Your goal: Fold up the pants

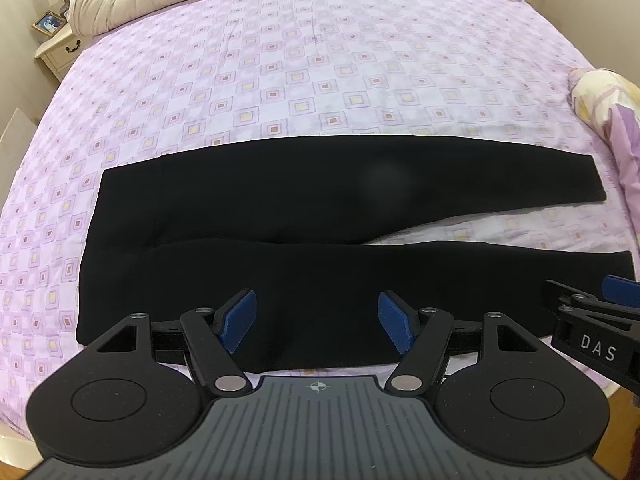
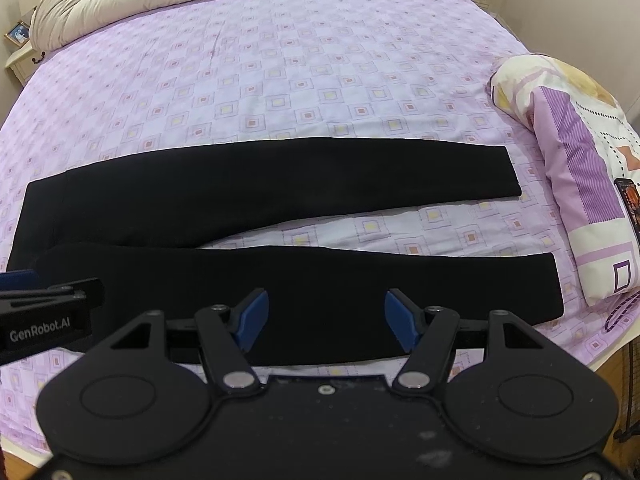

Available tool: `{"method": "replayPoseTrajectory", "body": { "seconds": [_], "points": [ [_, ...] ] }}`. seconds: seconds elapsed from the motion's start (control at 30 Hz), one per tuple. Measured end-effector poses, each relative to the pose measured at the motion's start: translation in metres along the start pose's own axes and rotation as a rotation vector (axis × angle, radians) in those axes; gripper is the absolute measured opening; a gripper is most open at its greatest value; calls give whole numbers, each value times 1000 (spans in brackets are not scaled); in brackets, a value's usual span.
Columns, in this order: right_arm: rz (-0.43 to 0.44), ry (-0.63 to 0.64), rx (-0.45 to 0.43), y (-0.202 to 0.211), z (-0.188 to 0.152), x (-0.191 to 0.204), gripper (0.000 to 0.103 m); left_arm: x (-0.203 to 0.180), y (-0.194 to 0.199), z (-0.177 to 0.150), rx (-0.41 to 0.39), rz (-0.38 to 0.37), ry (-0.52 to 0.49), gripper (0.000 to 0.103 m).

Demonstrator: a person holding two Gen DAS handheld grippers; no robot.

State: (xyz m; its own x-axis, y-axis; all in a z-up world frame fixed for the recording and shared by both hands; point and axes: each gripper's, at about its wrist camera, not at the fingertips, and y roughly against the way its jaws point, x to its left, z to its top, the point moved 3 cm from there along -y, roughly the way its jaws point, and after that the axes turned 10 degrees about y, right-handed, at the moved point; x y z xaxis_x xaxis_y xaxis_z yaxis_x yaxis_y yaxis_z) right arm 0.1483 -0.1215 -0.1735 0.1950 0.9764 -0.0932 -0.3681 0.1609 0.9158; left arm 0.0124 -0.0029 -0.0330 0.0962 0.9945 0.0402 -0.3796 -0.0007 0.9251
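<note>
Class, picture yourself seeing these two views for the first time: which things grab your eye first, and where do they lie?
The black pants lie flat across the lilac checked bedspread, waist at left, legs parted toward the right. Both open tools, left tool and right tool, hover above the near leg. A patterned pillow sits at the right edge.
</note>
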Motion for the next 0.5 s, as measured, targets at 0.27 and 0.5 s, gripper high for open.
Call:
{"method": "replayPoseTrajectory", "body": {
  "seconds": [0.27,0.5],
  "points": [
    [-13,-10,11,-1,-2,-1,68,-4,-2,-1,2,-16,-6,66],
    [-35,-40,29,-1,-8,1,68,-11,-5,-5,-36,-32,-22,66]
  ]
}}
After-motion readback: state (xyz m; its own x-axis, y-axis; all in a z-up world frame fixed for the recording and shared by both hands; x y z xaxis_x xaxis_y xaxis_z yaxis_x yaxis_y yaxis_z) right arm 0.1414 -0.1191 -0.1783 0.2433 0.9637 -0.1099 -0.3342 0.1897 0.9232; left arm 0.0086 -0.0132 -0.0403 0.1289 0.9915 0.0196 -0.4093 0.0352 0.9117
